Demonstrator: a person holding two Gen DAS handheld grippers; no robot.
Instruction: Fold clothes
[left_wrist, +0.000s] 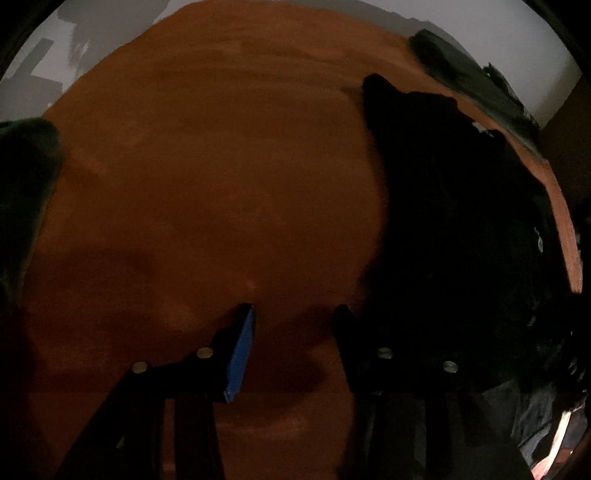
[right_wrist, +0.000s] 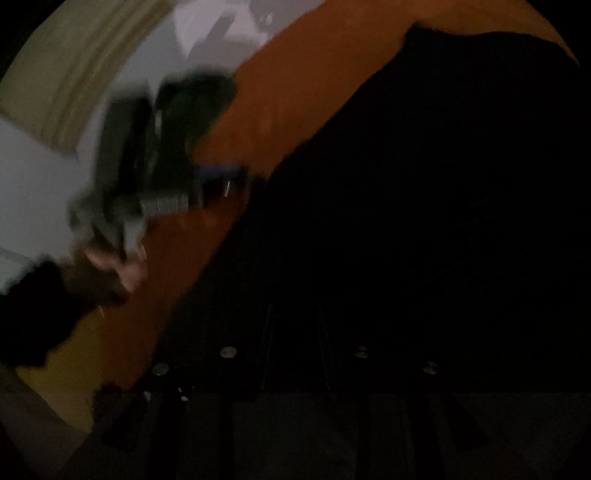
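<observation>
Tabletop (left_wrist: 207, 177), reddish-brown wood, fills most of the left wrist view and runs as an orange band (right_wrist: 295, 96) across the right wrist view. Black garment (left_wrist: 454, 229) next in size: a dark heap on the right part of the table, its ragged edge reaching toward the far rim; in the right wrist view the same cloth (right_wrist: 424, 206) covers nearly the whole right half, too dark to make out folds or seams. Dark green cloth (left_wrist: 26, 173) at the left edge of the table, partly cut off by the frame; a second dark piece (left_wrist: 469, 81) lies at the far right rim. Pale wall (right_wrist: 33, 192) beyond the table.

Left gripper (left_wrist: 295, 314): jaws apart, nothing between them, bare wood in the gap; blue pad (left_wrist: 242, 354) on the left finger, right finger just beside the garment's edge. Seen blurred from the right wrist camera (right_wrist: 221, 181), held by a hand (right_wrist: 122, 266) with a dark sleeve (right_wrist: 40, 314).

Right gripper (right_wrist: 295, 314): fingers low over the black garment, black on black; cannot tell whether the jaws are apart or pinching cloth
</observation>
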